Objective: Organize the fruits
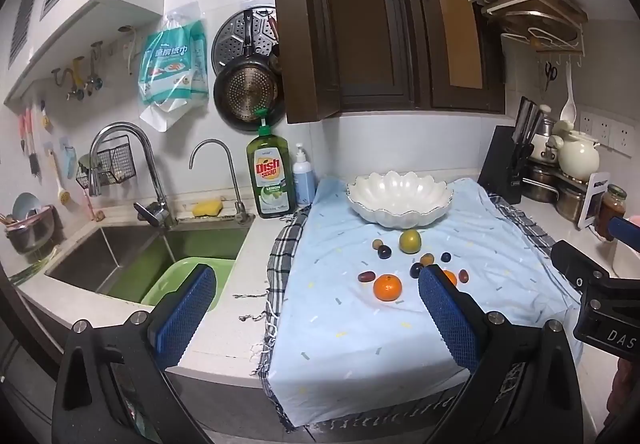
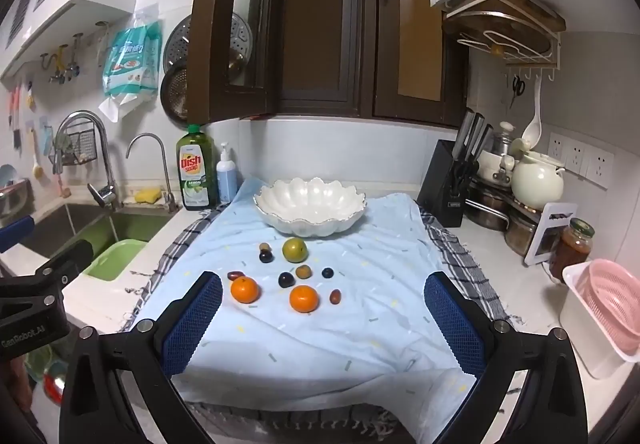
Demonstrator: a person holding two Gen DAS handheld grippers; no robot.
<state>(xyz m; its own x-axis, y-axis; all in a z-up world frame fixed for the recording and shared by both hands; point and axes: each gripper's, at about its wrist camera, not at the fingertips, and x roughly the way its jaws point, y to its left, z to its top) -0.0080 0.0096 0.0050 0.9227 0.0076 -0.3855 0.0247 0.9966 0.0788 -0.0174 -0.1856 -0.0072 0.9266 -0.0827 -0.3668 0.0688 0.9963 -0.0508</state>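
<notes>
Both claws are spread wide and hold nothing. The left claw (image 1: 316, 308) hangs over the table edge (image 1: 224, 328), with the sink (image 1: 120, 256) just past its left finger. The right claw (image 2: 324, 316) hangs over the blue cloth (image 2: 320, 344).

The fruits lie loose on the cloth, ahead of the right claw and between its fingers. Two oranges (image 2: 244, 290) are nearest. A green fruit (image 2: 295, 250) sits farther off, just before the white bowl (image 2: 310, 209). Small dark fruits (image 2: 285, 279) lie scattered around the oranges. The bowl has no fruit in it.

From the left claw, one orange (image 1: 387, 287) shows whole, and the other peeks out behind the right finger (image 1: 448, 316).
</notes>
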